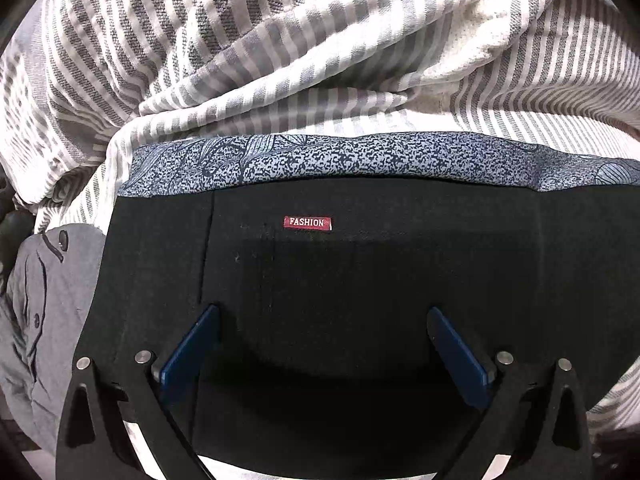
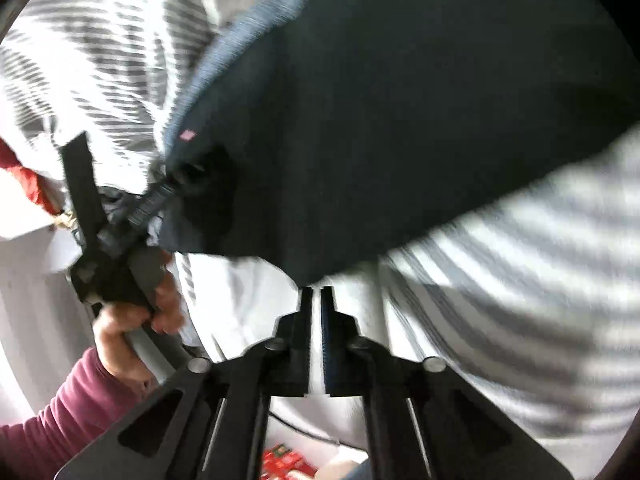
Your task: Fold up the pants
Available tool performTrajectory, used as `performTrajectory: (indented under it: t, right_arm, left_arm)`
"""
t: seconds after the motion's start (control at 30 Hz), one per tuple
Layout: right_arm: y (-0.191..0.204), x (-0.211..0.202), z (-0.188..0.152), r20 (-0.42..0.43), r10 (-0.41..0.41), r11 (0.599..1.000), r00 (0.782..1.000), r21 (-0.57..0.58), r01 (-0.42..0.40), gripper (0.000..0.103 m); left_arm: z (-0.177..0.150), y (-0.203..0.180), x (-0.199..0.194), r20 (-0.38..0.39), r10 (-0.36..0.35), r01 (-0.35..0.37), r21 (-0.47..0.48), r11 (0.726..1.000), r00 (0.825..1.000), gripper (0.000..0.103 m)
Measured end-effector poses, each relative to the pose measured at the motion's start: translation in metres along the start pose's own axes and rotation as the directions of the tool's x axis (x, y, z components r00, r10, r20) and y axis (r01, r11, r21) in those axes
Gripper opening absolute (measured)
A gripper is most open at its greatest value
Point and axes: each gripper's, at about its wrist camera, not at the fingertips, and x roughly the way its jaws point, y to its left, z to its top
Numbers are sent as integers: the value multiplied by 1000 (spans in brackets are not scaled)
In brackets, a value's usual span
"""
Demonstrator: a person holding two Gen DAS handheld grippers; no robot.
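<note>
The left hand-held gripper (image 1: 322, 332) hovers with its blue fingers (image 1: 192, 344) spread wide apart over the black pants (image 1: 360, 264), gripping nothing. The pants lie on a grey-and-white striped sheet (image 1: 240, 40), their patterned blue waistband (image 1: 340, 156) and red "FASHION" label (image 1: 307, 223) facing up. The right hand-held gripper (image 2: 317, 300) has its fingers nearly together at the pants' lower edge (image 2: 360, 120); blur hides whether they pinch cloth.
</note>
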Motion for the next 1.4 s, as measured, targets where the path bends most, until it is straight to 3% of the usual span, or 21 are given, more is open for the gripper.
performTrajectory:
  t: [0.07, 0.17, 0.23, 0.3, 0.37, 0.4, 0.43, 0.53, 0.77, 0.97, 1.1, 1.3, 1.4]
  right_arm:
    - [4, -10, -5, 4, -16, 999, 1000, -30, 16, 5]
    - [19, -41, 4, 90, -71, 992, 993, -99, 79, 11]
    - [26, -65, 24, 191, -104, 984, 976, -120, 129, 44]
    - [27, -82, 50, 284, -143, 978, 948, -107, 179, 61]
    - [13, -94, 67, 321, -182, 975, 929, -67, 214, 61]
    - [2, -96, 72, 324, -202, 974, 924, -36, 225, 56]
    - [-10, -98, 73, 325, -176, 982, 929, -6, 188, 47]
    - [-37, -115, 64, 343, -67, 995, 937, 90, 38, 43]
    - [-49, -144, 45, 343, -19, 992, 939, 127, -27, 46]
    - [-78, -192, 33, 396, -60, 986, 916, 166, -8, 48]
    - [-106, -232, 36, 459, -159, 973, 874, 225, 59, 48]
    - [-153, -308, 62, 540, -381, 912, 751, 353, 208, 48]
    - [-169, -334, 83, 559, -414, 901, 718, 366, 235, 48]
  left_arm:
    - [-1, 0, 0, 0, -1, 1, 0, 1000, 1000, 103]
    - [-3, -2, -2, 13, -1, 1, 5, 1000, 1000, 103]
    - [-4, -3, -3, 15, 1, -1, 4, 1000, 1000, 103]
    - [-5, -4, -3, 13, 3, -3, 4, 1000, 1000, 103]
    - [-5, -3, -3, 13, 2, -2, 5, 1000, 1000, 103]
    - [-5, -3, -3, 12, 1, -1, 4, 1000, 1000, 103]
    - [-5, -4, -3, 10, 1, -1, 4, 1000, 1000, 103]
    - [-4, -3, -2, 0, -2, 2, 4, 1000, 1000, 103]
    - [4, -18, -9, -41, 67, -67, 12, 998, 997, 103]
    - [9, -66, -38, -23, 29, -28, 55, 998, 999, 103]
    - [15, -118, -55, -19, -24, 26, 85, 996, 1000, 103]
    - [28, -193, -71, 0, -84, 83, 143, 986, 997, 103]
    - [32, -226, -74, 5, -98, 96, 167, 981, 995, 103]
